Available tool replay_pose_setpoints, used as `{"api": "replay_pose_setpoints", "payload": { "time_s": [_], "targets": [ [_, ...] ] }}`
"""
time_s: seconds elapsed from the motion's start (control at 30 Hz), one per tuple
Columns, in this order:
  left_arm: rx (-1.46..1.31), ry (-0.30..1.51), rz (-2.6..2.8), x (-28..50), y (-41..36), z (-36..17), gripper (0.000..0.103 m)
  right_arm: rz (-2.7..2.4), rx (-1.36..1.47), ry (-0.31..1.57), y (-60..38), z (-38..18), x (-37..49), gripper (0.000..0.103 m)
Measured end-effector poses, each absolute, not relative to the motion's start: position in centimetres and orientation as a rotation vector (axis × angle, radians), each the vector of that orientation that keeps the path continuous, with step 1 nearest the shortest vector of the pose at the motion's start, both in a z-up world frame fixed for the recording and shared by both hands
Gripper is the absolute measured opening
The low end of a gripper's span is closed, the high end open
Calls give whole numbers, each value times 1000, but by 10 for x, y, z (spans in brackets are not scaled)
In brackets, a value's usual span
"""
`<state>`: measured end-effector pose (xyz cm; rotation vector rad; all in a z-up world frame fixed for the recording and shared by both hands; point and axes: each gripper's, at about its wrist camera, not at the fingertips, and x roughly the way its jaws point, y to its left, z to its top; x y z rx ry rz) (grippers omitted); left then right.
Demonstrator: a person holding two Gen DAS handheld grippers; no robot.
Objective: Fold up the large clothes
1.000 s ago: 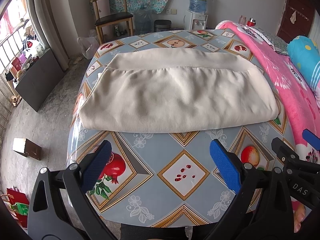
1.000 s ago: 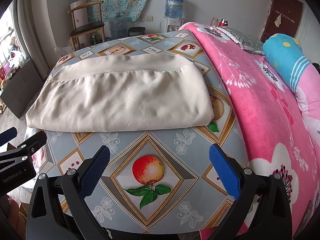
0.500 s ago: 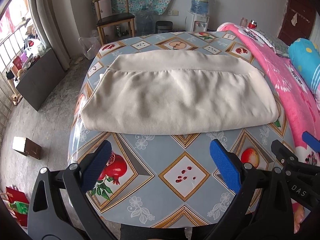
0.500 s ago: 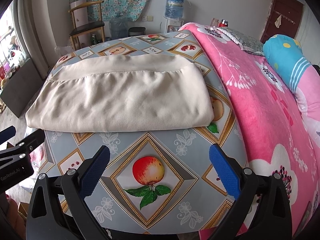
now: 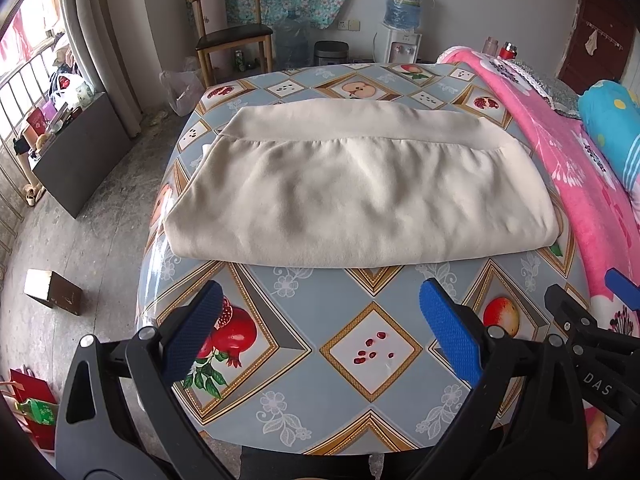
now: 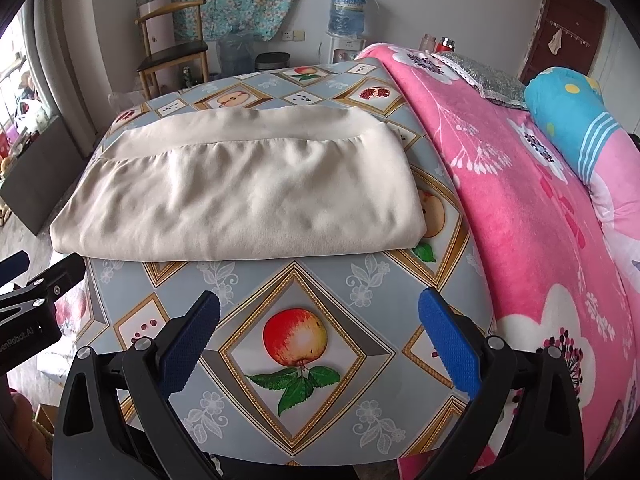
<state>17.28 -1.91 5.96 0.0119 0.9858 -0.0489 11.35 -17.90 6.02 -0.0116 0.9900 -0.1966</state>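
Here: fruit-print table point(image 5: 352, 292) | folded cream garment point(image 5: 360, 192) | pink bed point(image 6: 520, 208) beside | left gripper point(image 5: 320, 332), right gripper point(image 6: 318, 338) spread, empty.

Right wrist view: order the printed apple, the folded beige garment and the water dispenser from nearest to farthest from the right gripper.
1. Printed apple on the tablecloth, just ahead of the right gripper.
2. Folded beige garment, mid-table.
3. Water dispenser, against the far wall.
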Motion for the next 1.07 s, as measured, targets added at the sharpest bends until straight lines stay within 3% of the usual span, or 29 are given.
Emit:
{"api": "replay_pose_setpoints", "payload": {
  "time_s": [1.07],
  "targets": [
    [15, 982, -44, 173, -18, 61, 95, -195, -14, 987, -179, 60, 113, 97]
  ]
}}
